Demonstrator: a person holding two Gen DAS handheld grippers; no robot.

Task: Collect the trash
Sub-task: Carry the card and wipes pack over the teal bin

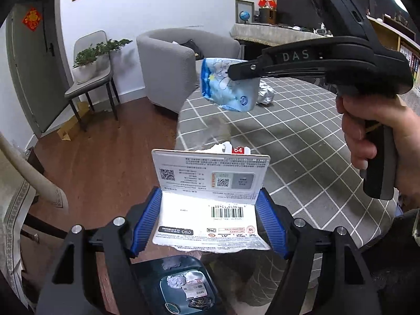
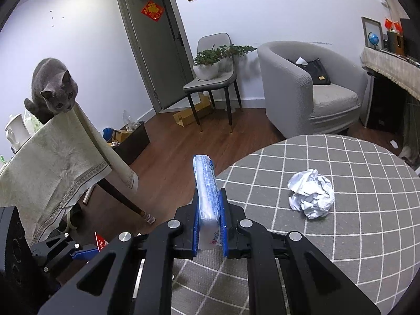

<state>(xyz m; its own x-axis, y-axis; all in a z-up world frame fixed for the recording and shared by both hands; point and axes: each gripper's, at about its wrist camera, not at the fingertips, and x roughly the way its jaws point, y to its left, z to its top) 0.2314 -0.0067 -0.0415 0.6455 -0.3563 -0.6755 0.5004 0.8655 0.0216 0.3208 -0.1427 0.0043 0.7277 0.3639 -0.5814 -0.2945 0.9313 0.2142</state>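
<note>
My left gripper (image 1: 210,194) is shut on a torn white cardboard box (image 1: 210,181) with a barcode. Its blue pads (image 1: 147,218) press on the box's two sides. Directly below stands a dark trash bin (image 1: 149,275) holding crumpled paper and a label. My right gripper (image 1: 232,74) (image 2: 210,193), held by a hand (image 1: 372,126), is shut on a blue-and-white plastic wrapper (image 1: 228,86) (image 2: 206,181), raised over the table's edge. A crumpled paper ball (image 2: 311,194) (image 1: 266,94) lies on the round table.
The round table (image 2: 354,249) (image 1: 302,144) has a grey checked cloth. A grey cat (image 2: 53,89) crouches on a cloth-covered table (image 2: 52,157) at the left. A grey armchair (image 2: 302,92), a chair with potted plants (image 2: 210,78) and a box of clutter (image 2: 131,136) stand on the wood floor.
</note>
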